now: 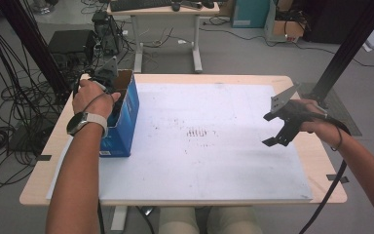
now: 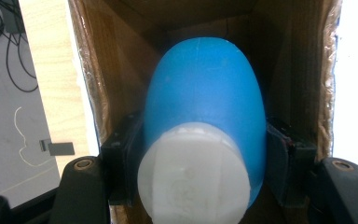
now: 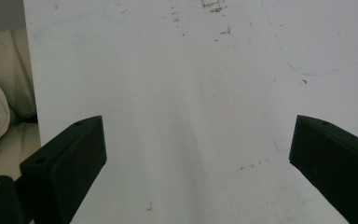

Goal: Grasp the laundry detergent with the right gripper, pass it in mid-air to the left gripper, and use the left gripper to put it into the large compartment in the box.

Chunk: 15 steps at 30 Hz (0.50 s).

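While the left gripper (image 2: 200,158) reaches down into the open top of a blue cardboard box (image 1: 126,114), its two black jaws are clamped on a blue bottle (image 2: 205,102) with a white cap (image 2: 193,175), one pad pressed against each flank of the bottle just behind the cap. In the left gripper view the cap sits nearest the camera, between and slightly ahead of the jaw bases, and the rounded blue body runs on past the fingertips, deeper into the box, whose brown inner walls stand close outside each jaw. From above, the left hand (image 1: 91,97) covers this gripper at the box's open top, near the table's (image 1: 316,161) left edge, and a watch (image 1: 85,122) shows on the wrist. Well apart from it, the right gripper (image 1: 275,127) hangs over the right side of the white sheet (image 1: 199,161) that covers the tabletop, with its jaws spread wide and nothing between them. In the right gripper view, bare scuffed sheet lies between and beyond the fingers (image 3: 70,158), and pale cloth lies past the sheet's edge outside the left-hand jaw.
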Motion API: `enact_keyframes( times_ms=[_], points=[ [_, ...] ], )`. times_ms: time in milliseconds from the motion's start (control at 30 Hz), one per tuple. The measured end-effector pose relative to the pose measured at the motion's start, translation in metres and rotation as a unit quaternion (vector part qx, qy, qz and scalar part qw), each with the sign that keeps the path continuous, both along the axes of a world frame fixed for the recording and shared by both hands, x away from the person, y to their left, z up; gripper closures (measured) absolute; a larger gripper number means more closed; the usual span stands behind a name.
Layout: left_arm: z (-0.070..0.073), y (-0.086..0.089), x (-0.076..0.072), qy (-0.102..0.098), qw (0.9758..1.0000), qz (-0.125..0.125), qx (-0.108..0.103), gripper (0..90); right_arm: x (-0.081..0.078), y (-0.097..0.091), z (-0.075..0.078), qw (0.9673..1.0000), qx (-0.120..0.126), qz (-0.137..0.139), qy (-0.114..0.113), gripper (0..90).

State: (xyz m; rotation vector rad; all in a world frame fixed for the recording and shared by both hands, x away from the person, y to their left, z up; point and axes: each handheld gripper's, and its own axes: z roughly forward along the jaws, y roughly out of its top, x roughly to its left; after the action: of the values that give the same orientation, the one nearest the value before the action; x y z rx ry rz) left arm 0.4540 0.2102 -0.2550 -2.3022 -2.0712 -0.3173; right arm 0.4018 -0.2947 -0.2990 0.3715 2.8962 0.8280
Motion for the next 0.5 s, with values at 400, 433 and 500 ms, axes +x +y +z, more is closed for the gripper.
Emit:
enact_keyframes(
  times_ms=[400, 433, 500],
  points=[
    [0.0002, 0.0009, -0.0001, 0.001, 1.0000, 0.001, -0.002, 38.2, 0.0000, -0.0001, -0.0002, 1.0000, 0.001, 0.000, 0.001, 3.9],
    [0.0000, 0.0006, -0.0002, 0.000, 1.0000, 0.001, 0.000, 38.2, 0.0001, 0.0000, -0.0001, 1.0000, 0.001, 0.001, 0.000, 3.9],
    [0.0000, 0.0007, -0.0004, -0.001, 1.0000, 0.002, -0.001, 38.2, 0.0001, 0.0000, 0.0000, 1.0000, 0.001, 0.001, -0.001, 3.9]
  ],
)
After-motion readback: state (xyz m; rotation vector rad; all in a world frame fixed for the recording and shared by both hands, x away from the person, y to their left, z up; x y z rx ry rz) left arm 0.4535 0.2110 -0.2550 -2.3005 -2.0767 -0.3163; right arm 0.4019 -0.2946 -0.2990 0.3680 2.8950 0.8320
